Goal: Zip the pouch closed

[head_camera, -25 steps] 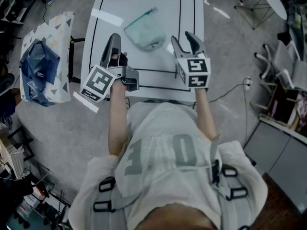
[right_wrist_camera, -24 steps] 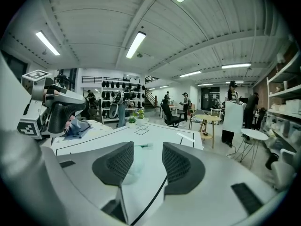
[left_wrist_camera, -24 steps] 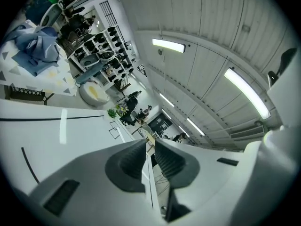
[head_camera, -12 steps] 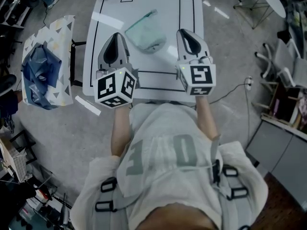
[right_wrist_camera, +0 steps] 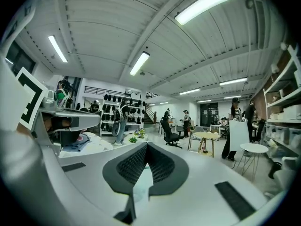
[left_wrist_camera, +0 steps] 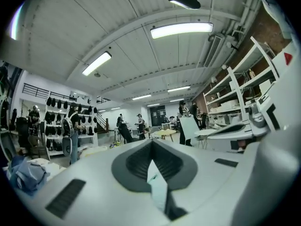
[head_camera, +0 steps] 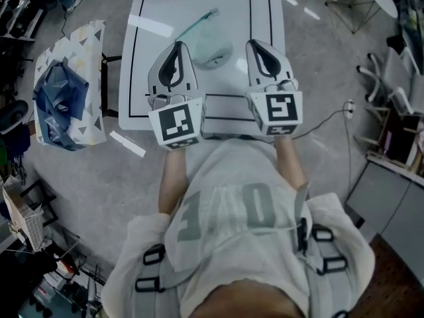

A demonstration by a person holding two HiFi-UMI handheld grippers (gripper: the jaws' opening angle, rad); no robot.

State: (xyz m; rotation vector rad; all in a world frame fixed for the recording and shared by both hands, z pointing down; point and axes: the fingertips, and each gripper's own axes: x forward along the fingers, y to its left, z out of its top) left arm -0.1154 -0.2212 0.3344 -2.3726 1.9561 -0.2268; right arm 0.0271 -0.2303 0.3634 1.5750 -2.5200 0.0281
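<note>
Being held out level and side by side, both forearms are stretched over the near end of the white table (head_camera: 265, 5). The left gripper (head_camera: 177, 48) and right gripper (head_camera: 258, 46) have just been closed, their jaws pressed together with nothing caught between them. The pale green pouch (head_camera: 213, 46) is seen lying on the table between the two tips, gripped by neither.

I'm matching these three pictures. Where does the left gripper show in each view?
Head view: left gripper, just left of centre.
Left gripper view: left gripper, bottom centre, jaws just closed, empty.
Right gripper view: left gripper, at the left edge.
Shared by both gripper views: wall rack of dark gear.
</note>
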